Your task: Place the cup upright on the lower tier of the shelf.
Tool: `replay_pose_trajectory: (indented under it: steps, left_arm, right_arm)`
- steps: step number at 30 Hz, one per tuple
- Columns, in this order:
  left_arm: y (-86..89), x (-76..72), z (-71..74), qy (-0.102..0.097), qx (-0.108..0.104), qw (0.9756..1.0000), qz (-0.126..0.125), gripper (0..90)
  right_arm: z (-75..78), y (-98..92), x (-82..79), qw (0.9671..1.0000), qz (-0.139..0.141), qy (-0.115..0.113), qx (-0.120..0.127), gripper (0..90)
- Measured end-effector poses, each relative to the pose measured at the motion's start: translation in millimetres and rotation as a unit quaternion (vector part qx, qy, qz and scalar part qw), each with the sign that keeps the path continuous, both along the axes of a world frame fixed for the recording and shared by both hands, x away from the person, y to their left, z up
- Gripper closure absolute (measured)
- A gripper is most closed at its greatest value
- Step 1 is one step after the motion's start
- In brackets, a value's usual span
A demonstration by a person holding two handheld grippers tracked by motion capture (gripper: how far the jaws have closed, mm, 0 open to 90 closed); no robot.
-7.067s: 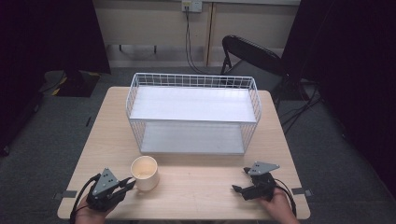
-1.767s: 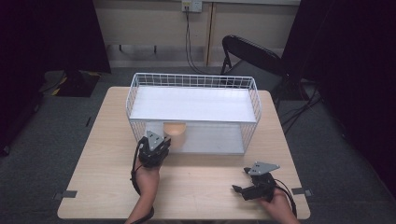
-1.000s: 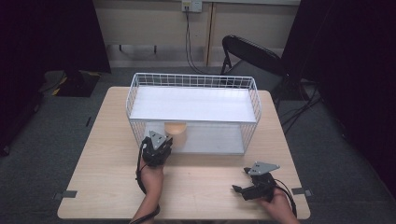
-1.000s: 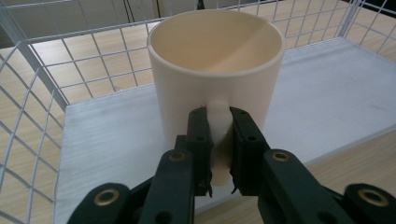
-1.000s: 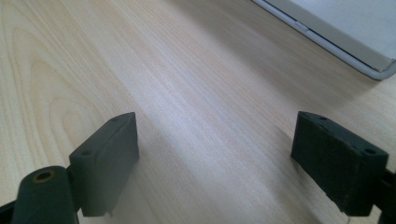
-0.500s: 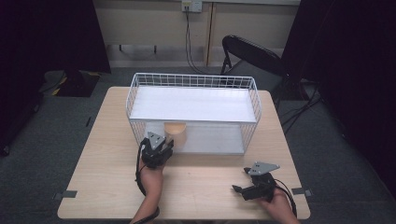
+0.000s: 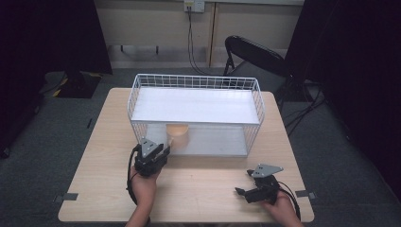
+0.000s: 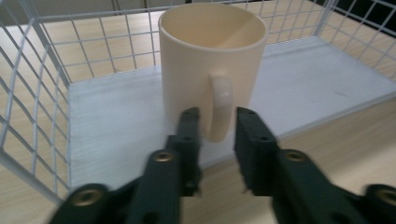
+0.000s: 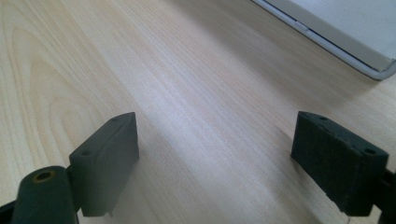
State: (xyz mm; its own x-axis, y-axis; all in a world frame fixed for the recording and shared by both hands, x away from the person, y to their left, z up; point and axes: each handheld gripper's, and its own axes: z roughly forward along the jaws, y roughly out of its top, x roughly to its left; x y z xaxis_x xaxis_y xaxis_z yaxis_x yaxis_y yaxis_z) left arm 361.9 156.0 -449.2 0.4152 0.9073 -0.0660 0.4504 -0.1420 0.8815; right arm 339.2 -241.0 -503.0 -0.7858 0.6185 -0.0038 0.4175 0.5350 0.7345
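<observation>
A cream mug (image 7: 178, 135) stands upright on the lower shelf of the white wire rack (image 7: 257, 101), near its left end. In the left gripper view the mug (image 8: 210, 60) turns its handle (image 8: 220, 109) toward me. My left gripper (image 8: 217, 126) has its tips on either side of that handle, with thin gaps showing, so the pads do not press on it. Its jaws have just been closing. From above, the left gripper (image 7: 161, 152) sits at the rack's front edge. My right gripper (image 7: 241, 191) rests low over the table, jaws wide open and empty (image 9: 224, 158).
The rack's wire side (image 8: 42, 42) rises left of the mug, and its top shelf (image 7: 196, 105) covers the lower one. Its white base edge (image 9: 336, 42) lies ahead of the right gripper. A folding chair (image 7: 255, 54) stands behind the wooden table (image 7: 203, 184).
The left gripper has drawn back a little from the rack toward the person, and its jaws have come off the mug handle. The mug stays on the lower shelf. The right hand has not moved.
</observation>
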Motion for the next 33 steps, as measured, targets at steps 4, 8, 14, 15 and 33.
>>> replay_pose_trajectory:
  steps: [4, 8, 14, 15, 33]
  left_arm:
    - [1.0, 0.6, -0.8, 0.002, 0.002, 1.0, -0.004, 78.8]
    - [-0.5, 4.0, -2.2, 0.009, 0.003, 0.9999, -0.008, 80.9]
    - [-4.1, 11.3, -5.4, 0.016, 0.004, 0.9999, -0.004, 81.9]
    - [-4.6, 12.2, -5.2, 0.016, 0.009, 0.9998, -0.003, 81.9]
    - [7.3, 5.2, -3.2, 0.023, 0.006, 0.9994, -0.025, 38.4]
  right_arm:
    - [0.0, 0.0, 0.0, 1.0, 0.0, 0.0, 0.0, 14.3]
    - [0.0, 0.0, 0.0, 1.0, 0.0, 0.0, 0.0, 14.2]
    - [0.0, 0.0, 0.0, 1.0, 0.0, 0.0, 0.0, 14.3]
    - [0.0, 0.0, 0.0, 1.0, 0.0, 0.0, 0.0, 14.2]
    - [0.0, -0.3, -0.2, 1.0, 0.0, 0.0, 0.0, 14.3]
